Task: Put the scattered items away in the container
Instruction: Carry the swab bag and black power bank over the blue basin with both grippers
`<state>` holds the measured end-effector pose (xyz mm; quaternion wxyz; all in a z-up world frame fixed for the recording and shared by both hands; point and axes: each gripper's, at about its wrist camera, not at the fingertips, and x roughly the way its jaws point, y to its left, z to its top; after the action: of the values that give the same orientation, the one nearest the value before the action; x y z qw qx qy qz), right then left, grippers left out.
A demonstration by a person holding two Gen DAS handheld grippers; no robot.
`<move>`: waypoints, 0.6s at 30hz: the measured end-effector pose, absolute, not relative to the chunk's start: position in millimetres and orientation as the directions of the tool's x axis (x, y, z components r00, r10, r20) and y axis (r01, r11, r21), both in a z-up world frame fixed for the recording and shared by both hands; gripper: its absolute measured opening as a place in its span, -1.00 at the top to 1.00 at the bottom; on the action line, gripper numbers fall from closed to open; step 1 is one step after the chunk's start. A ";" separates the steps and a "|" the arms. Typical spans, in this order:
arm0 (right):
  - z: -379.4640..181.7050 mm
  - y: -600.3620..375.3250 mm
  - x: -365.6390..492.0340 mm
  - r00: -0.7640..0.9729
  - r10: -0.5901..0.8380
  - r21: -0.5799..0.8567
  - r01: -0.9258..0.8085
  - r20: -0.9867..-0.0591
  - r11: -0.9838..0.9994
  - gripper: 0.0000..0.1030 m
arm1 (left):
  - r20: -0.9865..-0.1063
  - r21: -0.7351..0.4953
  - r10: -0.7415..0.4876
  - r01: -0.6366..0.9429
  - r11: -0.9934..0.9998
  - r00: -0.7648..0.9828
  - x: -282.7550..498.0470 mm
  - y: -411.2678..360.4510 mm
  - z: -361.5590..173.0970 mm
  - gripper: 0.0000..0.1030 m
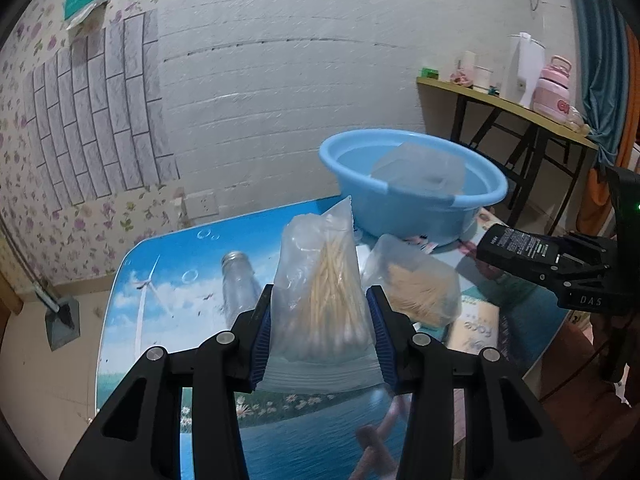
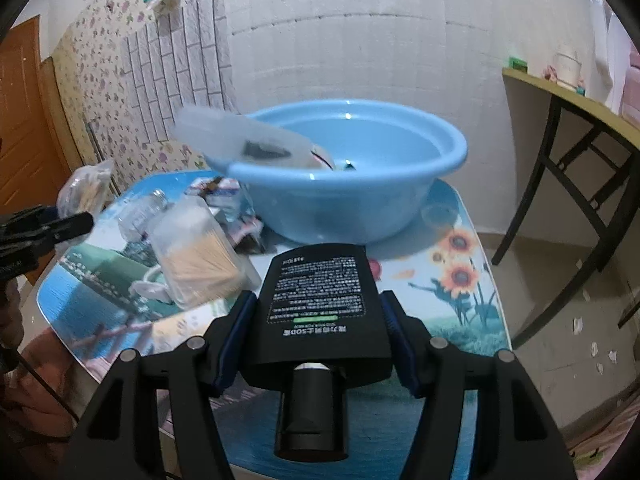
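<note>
Gripping a clear zip bag of cotton swabs between the blue-padded jaws of the left gripper, bag standing upright and lifted clear of the surface, short of the blue basin. Clamping a black bottle across its flat body in the jaws of the right gripper, cap pointing back toward the camera, label text facing up, bottle hovering just in front of the basin. Showing the same black bottle and right gripper in the left wrist view, to the right of the basin and below its rim. Lying beside the held bag, nearer the basin, a second clear bag of wooden sticks, resting on the surface. Standing left of the basin, a small clear glass bottle with a metal cap. Leaning inside the basin against its wall, a translucent plastic pouch, one end poking over the rim in the right wrist view. Piling at the basin's near-left foot, some printed packets, details too blurred to tell. Sitting behind the basin to the right, a yellow-topped side table carrying a pink jug and a white container.
</note>
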<state>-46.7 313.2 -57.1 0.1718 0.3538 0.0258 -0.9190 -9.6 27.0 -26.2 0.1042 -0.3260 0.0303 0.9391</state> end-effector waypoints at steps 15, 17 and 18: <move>-13.2 316.5 -41.2 -0.755 -0.362 0.090 0.377 -0.546 -0.922 -0.19 | -0.584 0.026 0.283 -0.366 -0.930 -0.761 -33.2 87.1 -6.3 0.15; -10.2 316.8 -43.5 -0.759 -0.369 0.095 0.379 -0.536 -0.920 -0.19 | -0.586 0.038 0.281 -0.373 -0.927 -0.760 -40.4 94.9 -6.8 0.15; -8.8 316.5 -45.7 -0.761 -0.371 0.096 0.381 -0.533 -0.919 -0.19 | -0.588 0.047 0.277 -0.374 -0.926 -0.760 -43.7 97.9 -6.4 0.15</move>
<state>-45.7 316.5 -8.8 0.2005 0.2819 0.0092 -0.9382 -43.7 97.9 -6.4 0.1740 -0.2994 0.0809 0.9346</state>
